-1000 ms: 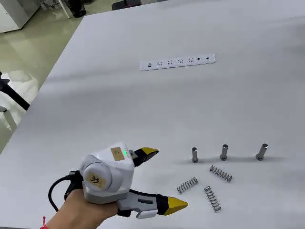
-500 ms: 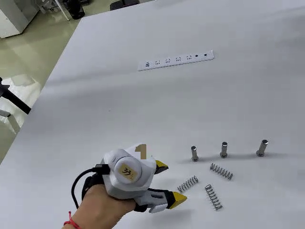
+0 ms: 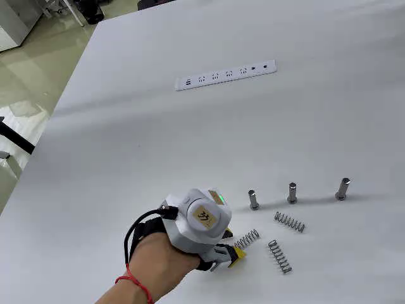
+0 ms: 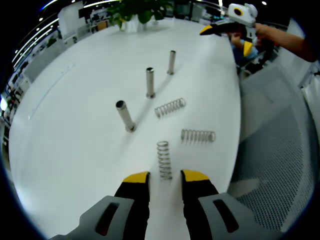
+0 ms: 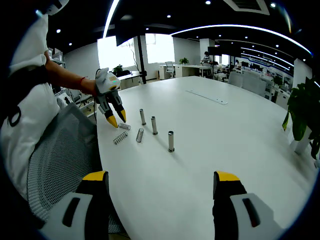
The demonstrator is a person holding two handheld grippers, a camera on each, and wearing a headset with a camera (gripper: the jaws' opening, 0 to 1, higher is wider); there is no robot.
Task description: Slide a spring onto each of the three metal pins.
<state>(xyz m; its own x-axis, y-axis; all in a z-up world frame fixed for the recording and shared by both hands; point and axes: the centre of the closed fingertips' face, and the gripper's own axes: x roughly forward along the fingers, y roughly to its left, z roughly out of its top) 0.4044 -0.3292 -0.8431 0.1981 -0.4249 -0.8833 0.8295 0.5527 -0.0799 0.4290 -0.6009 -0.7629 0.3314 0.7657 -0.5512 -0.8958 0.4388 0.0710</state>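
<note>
Left gripper (image 3: 231,247) is down low on the white workbench (image 3: 126,145) at the near side, its yellow-tipped jaws at a narrow gap and gripping nothing. Its tips flank the near end of a coiled steel wire spring (image 4: 164,160), the leftmost of three, lying flat; whether a tip touches it, I cannot tell. A second spring (image 3: 289,221) and a third spring (image 3: 279,256) lie flat just to the right. Beyond them short steel pins stand upright in a row, all bare: left pin (image 3: 253,199), middle pin (image 3: 292,192), right pin (image 3: 342,188). Right gripper (image 5: 161,176) hangs well apart from the pins, jaws wide, holding nothing. A long white power strip (image 3: 226,74) lies far across the bench.
</note>
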